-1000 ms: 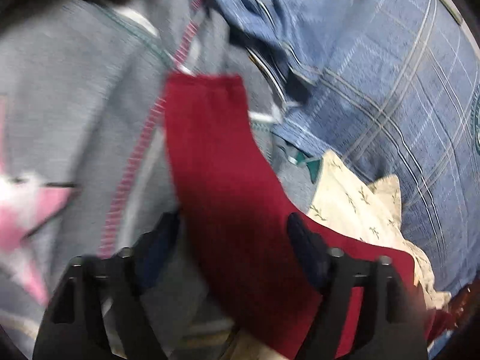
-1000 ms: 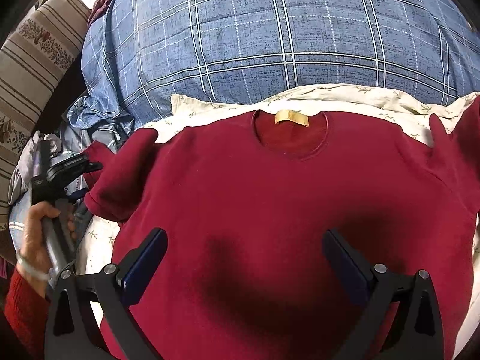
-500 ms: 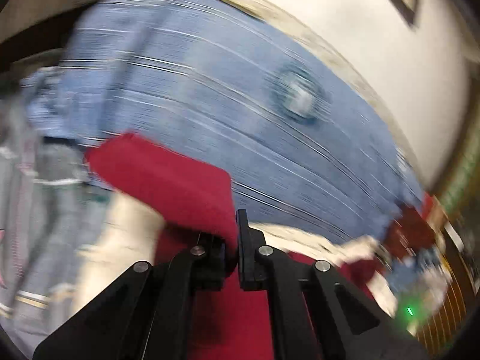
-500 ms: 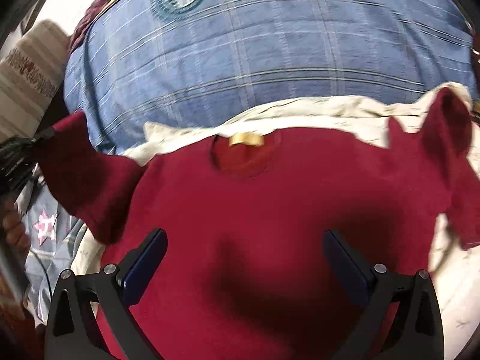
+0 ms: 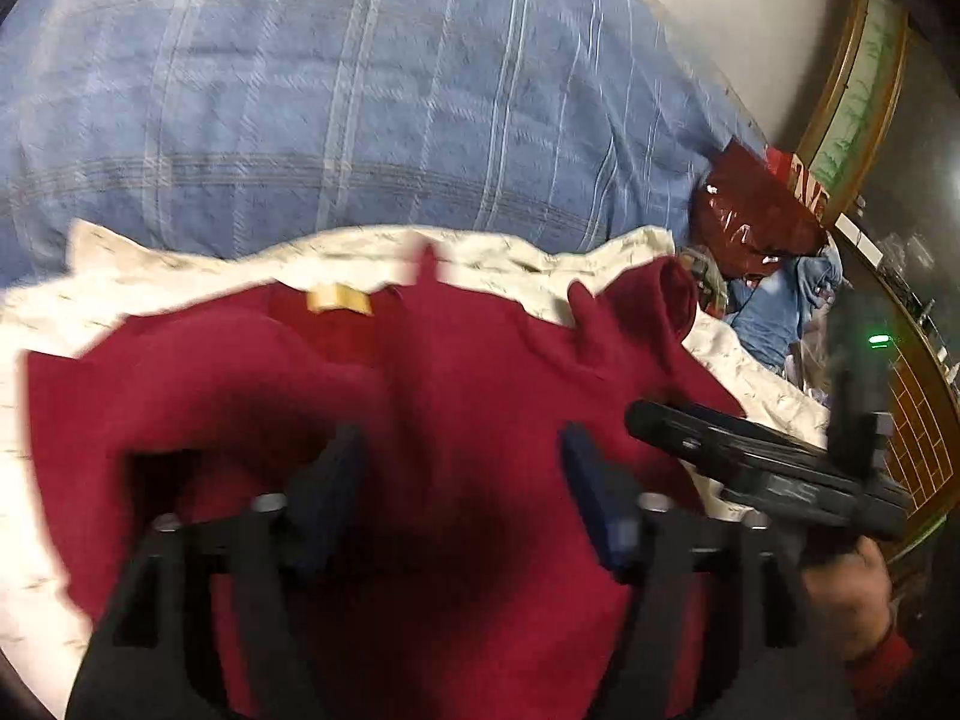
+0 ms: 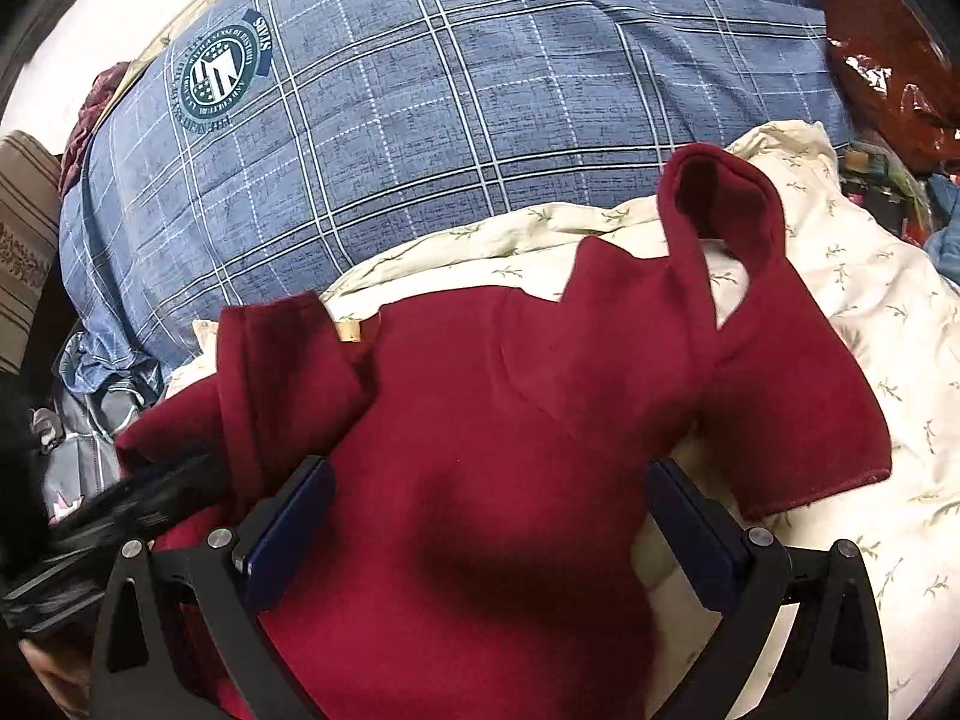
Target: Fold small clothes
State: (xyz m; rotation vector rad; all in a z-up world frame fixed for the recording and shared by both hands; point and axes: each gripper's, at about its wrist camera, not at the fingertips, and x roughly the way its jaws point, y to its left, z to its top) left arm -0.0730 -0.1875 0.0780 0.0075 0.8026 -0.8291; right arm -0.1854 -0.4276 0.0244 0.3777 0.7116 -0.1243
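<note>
A dark red sweater (image 6: 510, 432) lies face up on a cream leaf-print sheet (image 6: 888, 312). Its left sleeve (image 6: 282, 372) is folded in over the chest, partly covering the tan neck label (image 6: 348, 331). Its right sleeve (image 6: 738, 252) stands up in a loop. My right gripper (image 6: 489, 540) is open above the sweater's body, holding nothing. My left gripper (image 5: 456, 492) is open over the sweater (image 5: 468, 396) and empty; this view is blurred. The right gripper shows in the left wrist view (image 5: 750, 468), and the left gripper shows as a dark blur at the left of the right wrist view (image 6: 120, 516).
A blue plaid quilt (image 6: 450, 96) with a round badge bulges behind the sweater. Grey and blue clothes (image 6: 90, 396) are piled at the left. A shiny dark red bag (image 5: 750, 210) and more clutter sit at the right, near a wooden frame (image 5: 864, 78).
My left gripper took hold of the left sleeve, carried it rightward over the sweater's chest, and has opened and let it go. My right gripper stayed open and shifted a little right.
</note>
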